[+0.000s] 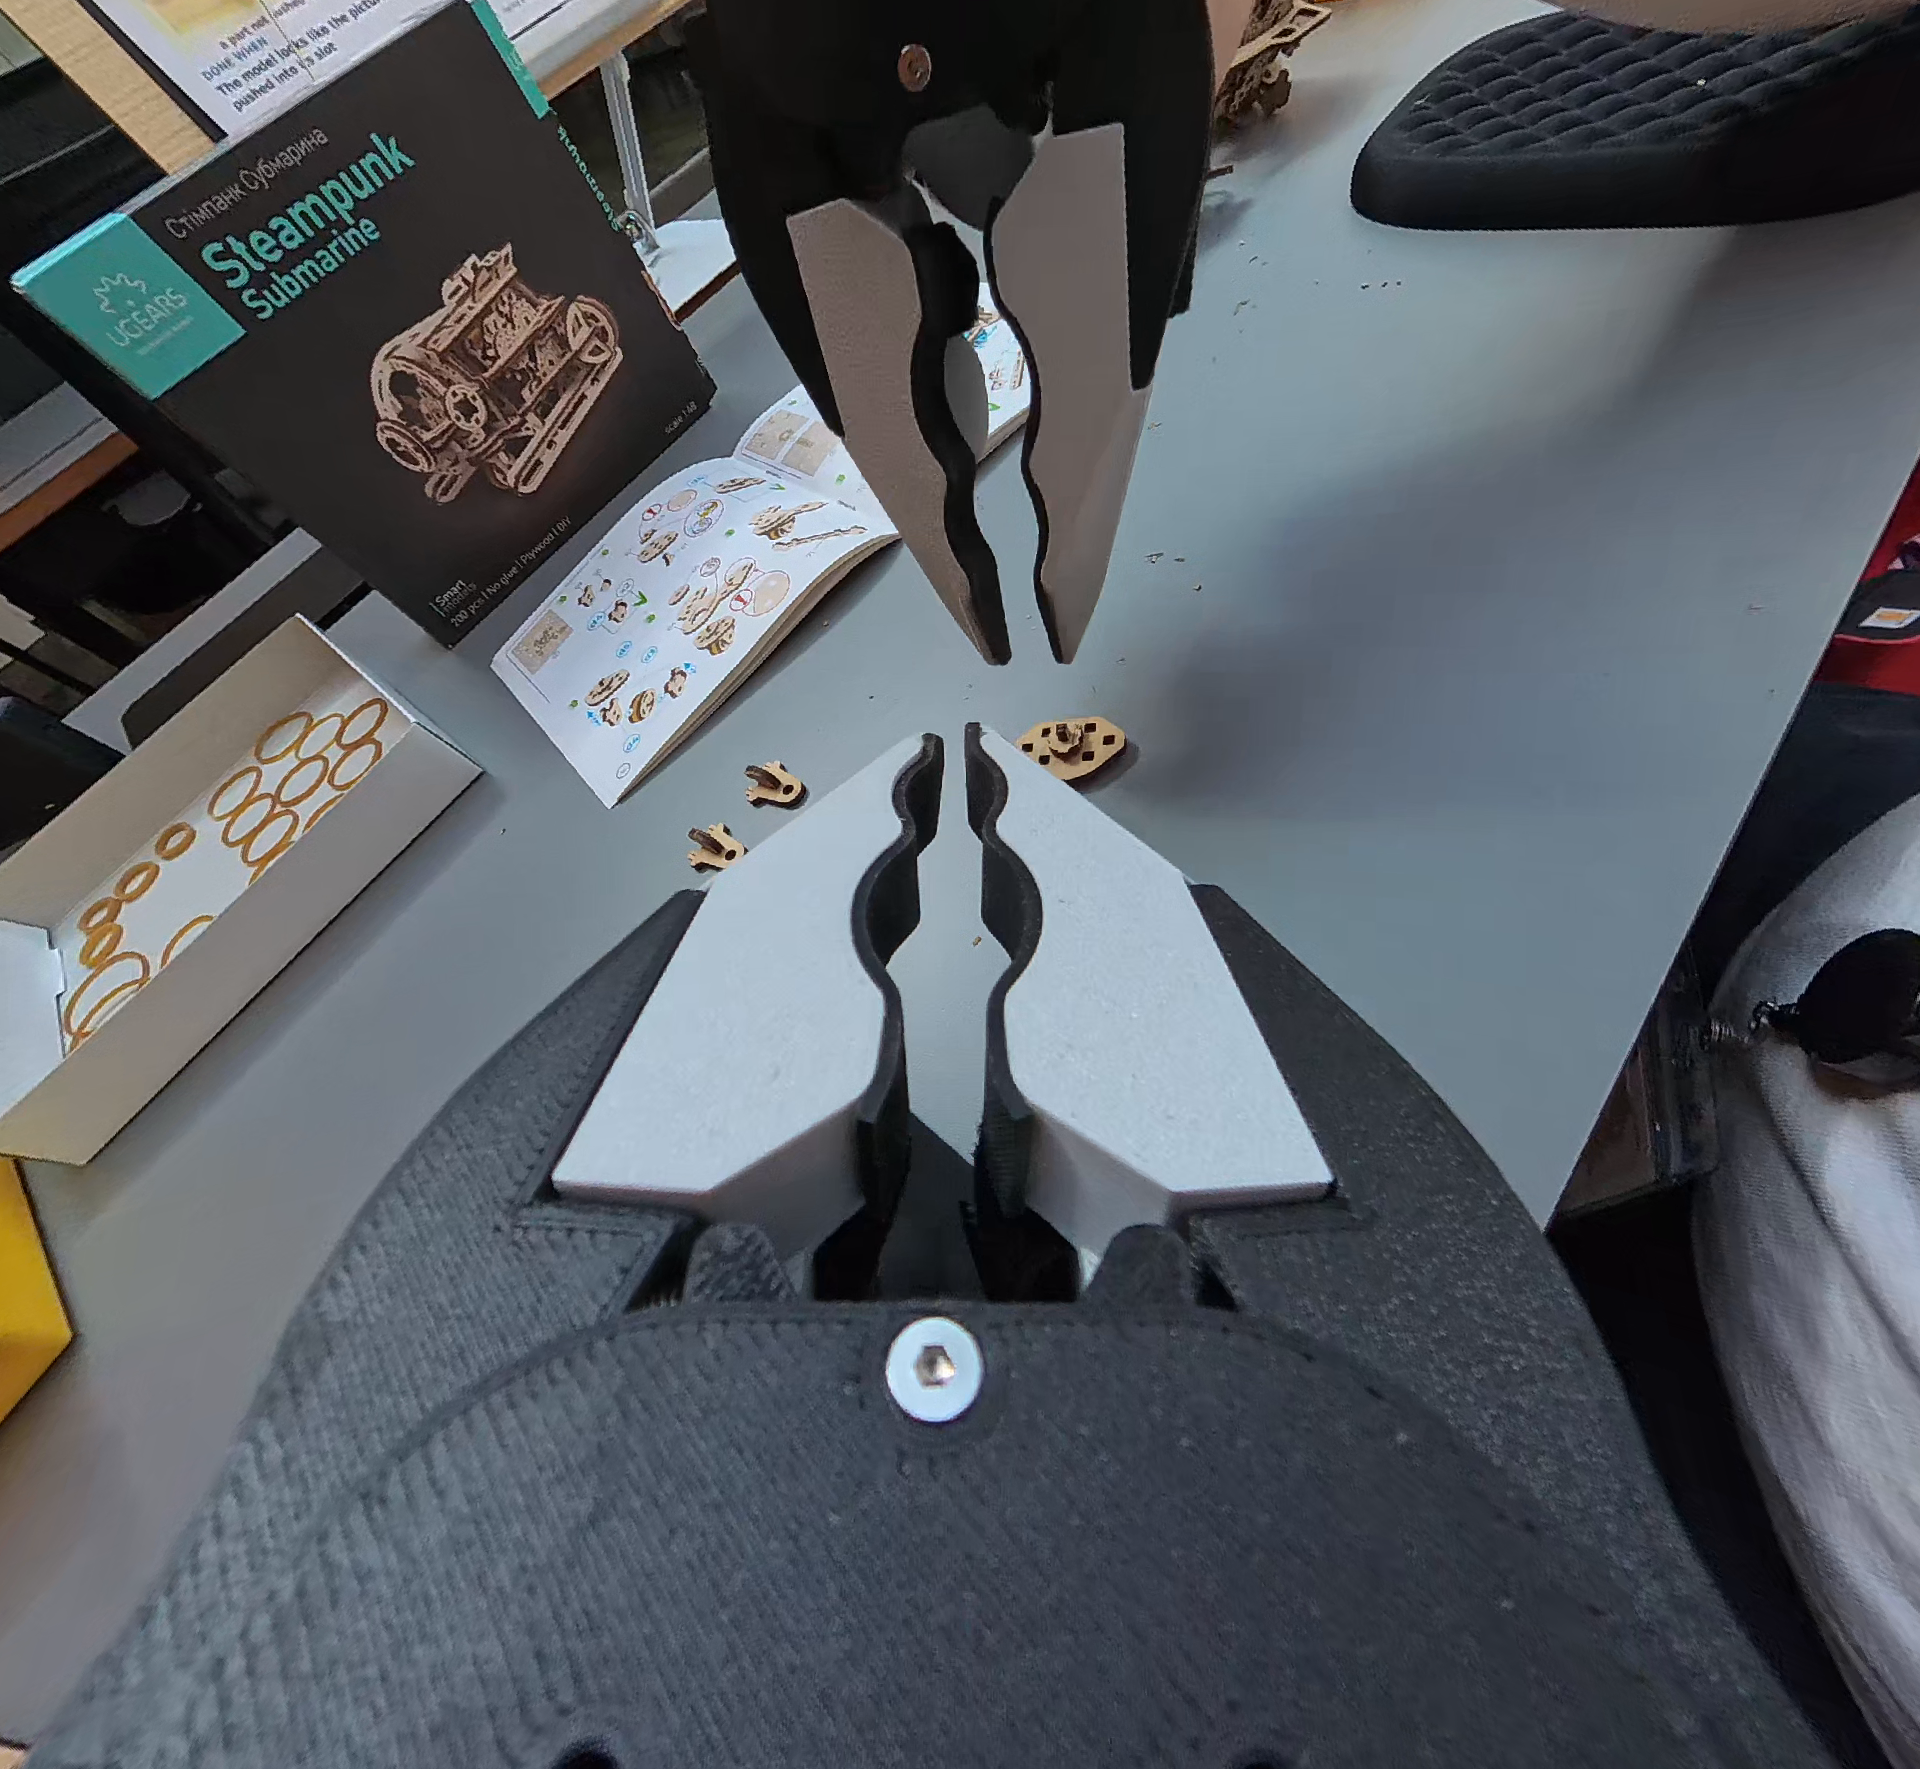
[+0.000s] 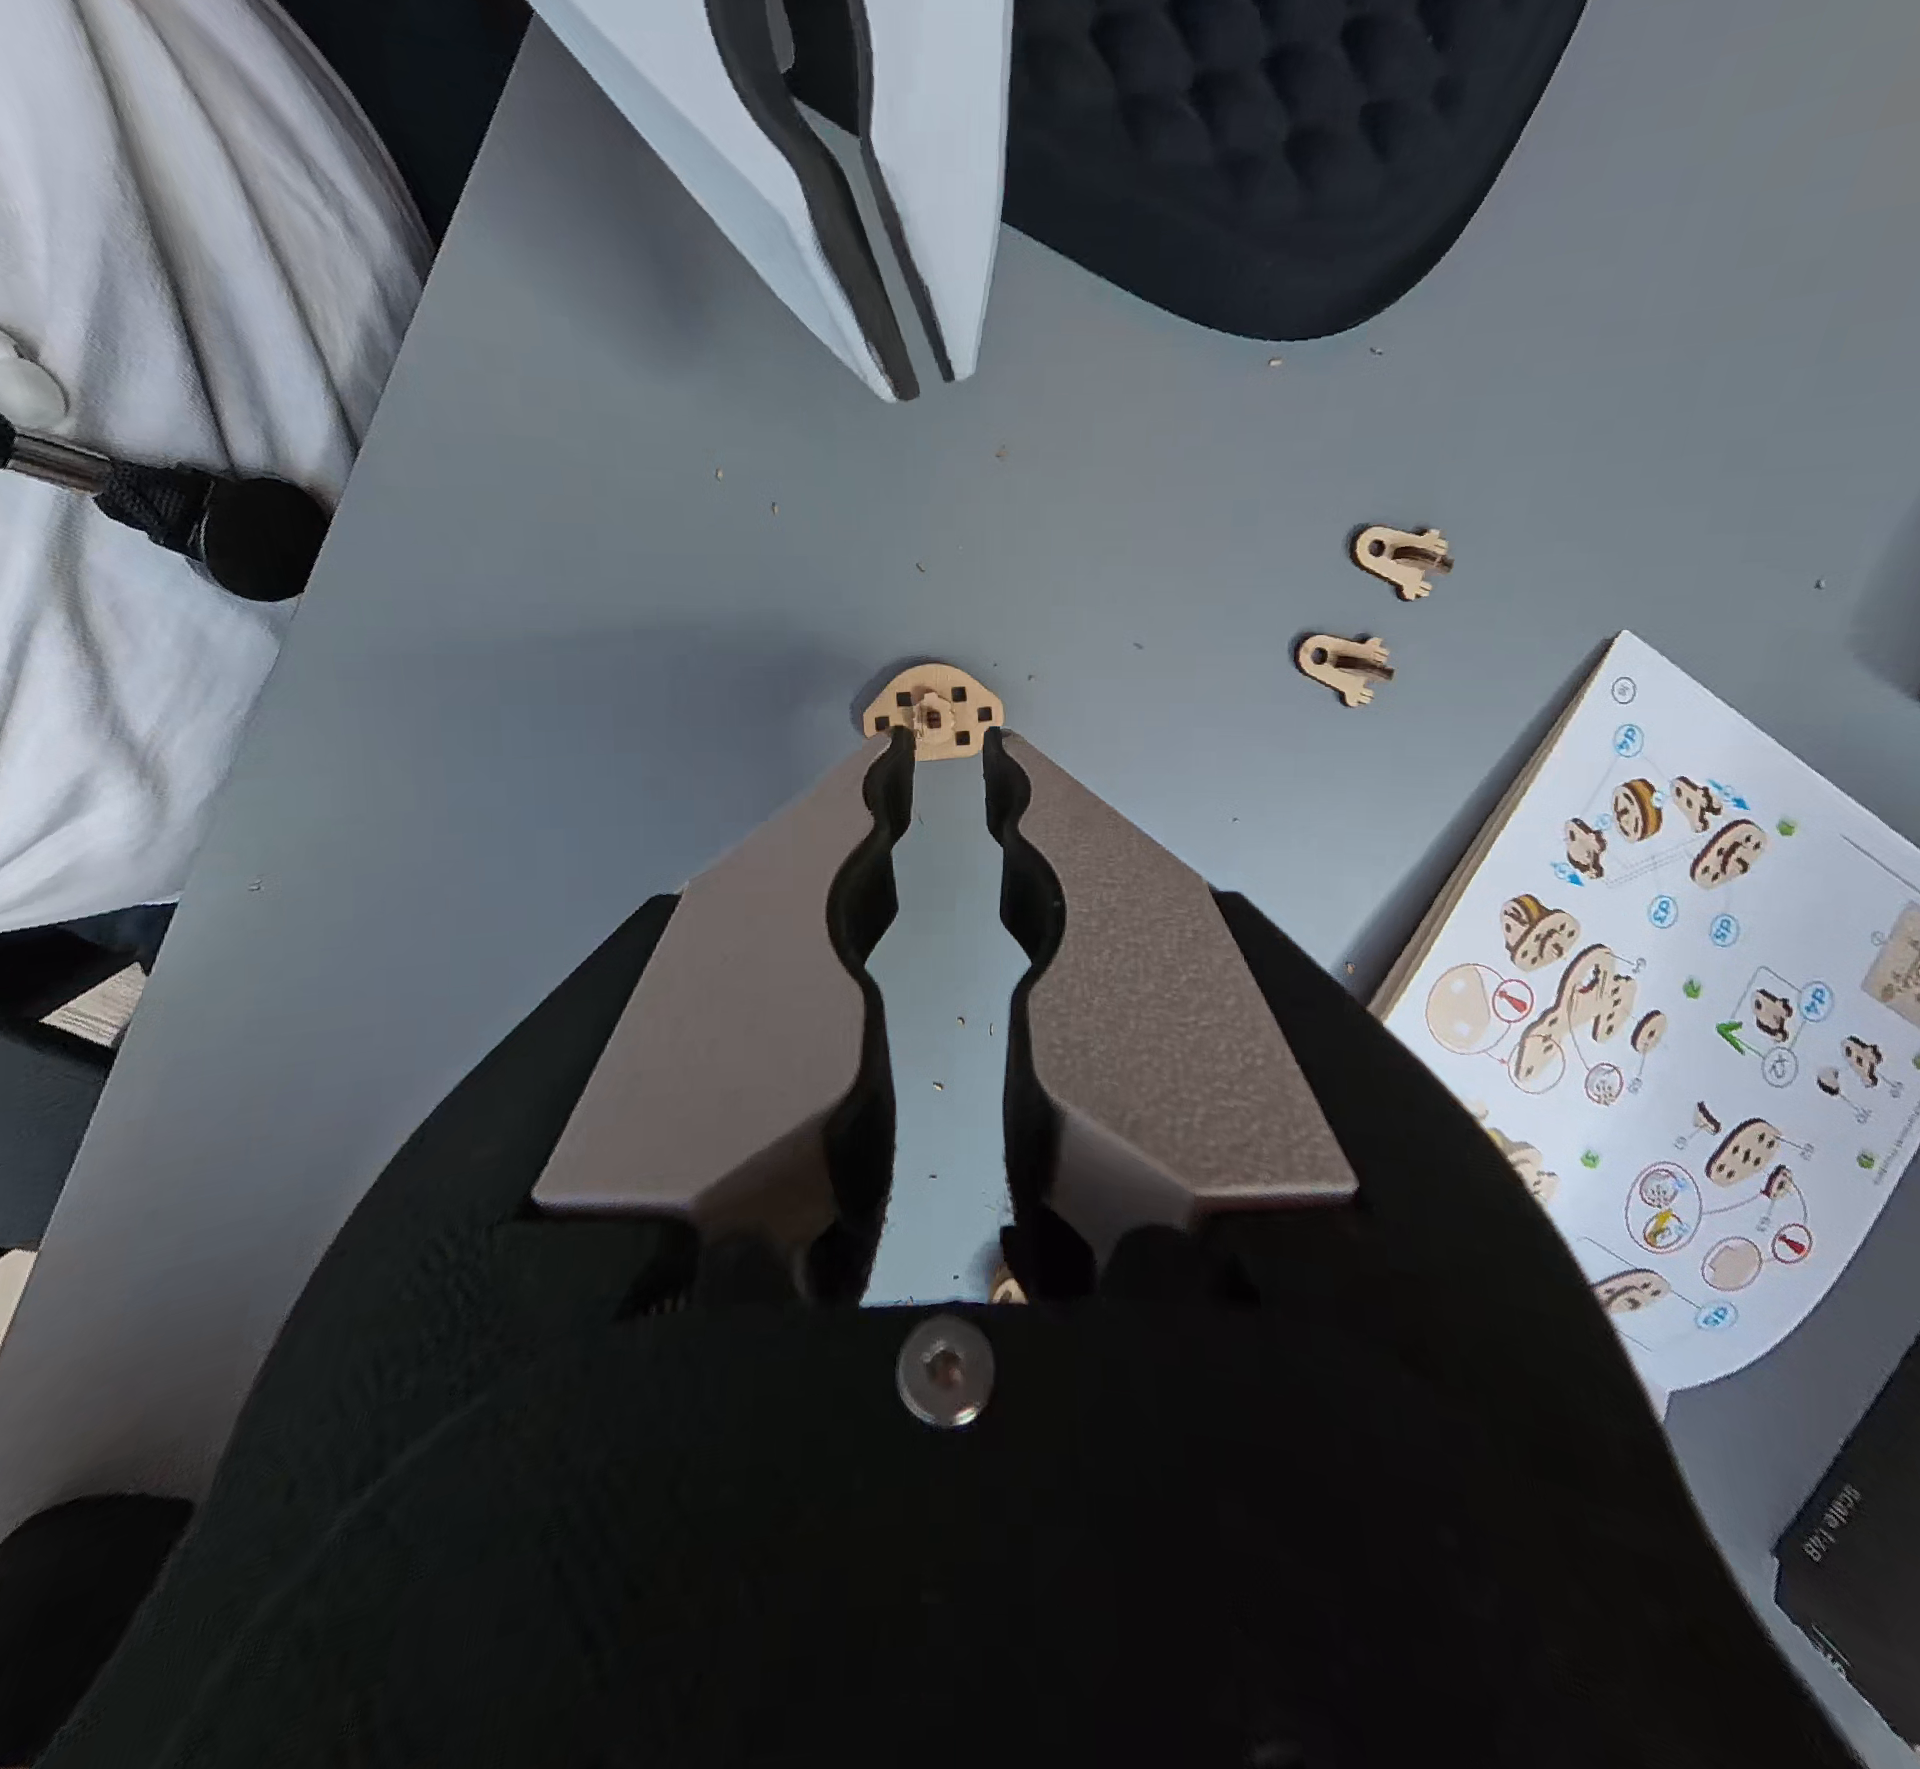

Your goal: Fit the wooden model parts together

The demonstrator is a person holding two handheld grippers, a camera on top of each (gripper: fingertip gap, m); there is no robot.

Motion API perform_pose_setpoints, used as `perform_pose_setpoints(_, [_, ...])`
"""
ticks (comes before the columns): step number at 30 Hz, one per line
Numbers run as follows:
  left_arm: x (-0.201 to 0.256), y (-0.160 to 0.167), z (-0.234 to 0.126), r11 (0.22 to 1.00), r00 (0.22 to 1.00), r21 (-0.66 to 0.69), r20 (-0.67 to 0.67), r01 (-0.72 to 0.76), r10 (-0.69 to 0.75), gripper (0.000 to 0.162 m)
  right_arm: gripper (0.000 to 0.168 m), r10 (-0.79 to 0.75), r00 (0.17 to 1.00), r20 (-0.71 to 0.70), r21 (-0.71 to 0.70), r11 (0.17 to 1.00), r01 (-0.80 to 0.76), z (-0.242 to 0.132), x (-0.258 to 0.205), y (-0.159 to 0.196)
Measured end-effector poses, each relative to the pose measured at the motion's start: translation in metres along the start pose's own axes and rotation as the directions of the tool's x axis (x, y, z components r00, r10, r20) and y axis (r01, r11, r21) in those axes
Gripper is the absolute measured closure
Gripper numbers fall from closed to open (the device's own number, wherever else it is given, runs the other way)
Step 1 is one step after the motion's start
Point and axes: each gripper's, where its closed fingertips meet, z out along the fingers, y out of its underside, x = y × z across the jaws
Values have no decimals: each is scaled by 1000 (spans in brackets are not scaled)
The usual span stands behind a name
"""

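A flat wooden plate [image 2: 932, 711] with square holes and a small peg in its middle lies on the grey table [image 2: 644, 639]. It also shows in the left wrist view [image 1: 1075, 748]. My right gripper [image 2: 940, 737] is open by a small gap and empty, its tips just above the plate's near edge. In the left wrist view it [image 1: 1029, 654] comes down from the top. My left gripper [image 1: 953, 740] is empty, with only a narrow slit between its tips, just left of the plate. Two small wooden clips [image 1: 774, 784] [image 1: 715, 849] lie further left.
An open instruction booklet [image 1: 717, 597] and the dark kit box [image 1: 416, 337] stand behind the clips. A white tray of wooden rings [image 1: 239, 836] is at the left. A black padded cushion [image 1: 1621, 119] lies at the far right. A person's white garment [image 2: 156, 369] is at the table edge. Across from one pair of fingers to the other is roughly 6 centimeters.
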Motion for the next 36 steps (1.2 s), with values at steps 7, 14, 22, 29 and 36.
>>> perform_pose_setpoints(7, [2, 1, 0, 1000, 1000, 2, -3, 2, -2, 160, 159, -24, 1000, 1, -19, 1000, 24, 18, 1, 3])
perform_pose_setpoints(14, [2, 2, -2, 1000, 1000, 3, 4, 7, -7, 160, 165, -20, 999, 51, -38, 999, 21, 24, -2, 5])
perform_pose_setpoints(22, [1, 3, -3, 1000, 1000, 3, 5, 11, -11, 160, 164, -22, 997, 72, -49, 998, 26, 24, -3, 2])
perform_pose_setpoints(29, [1, 4, -3, 1000, 1000, 4, 4, 14, -14, 160, 164, -25, 997, 71, -63, 998, 29, 24, -2, 4])
perform_pose_setpoints(36, [1, 5, -4, 1000, 1000, 5, 7, 16, -16, 160, 162, -55, 995, 85, -66, 996, 61, 18, -3, 4])
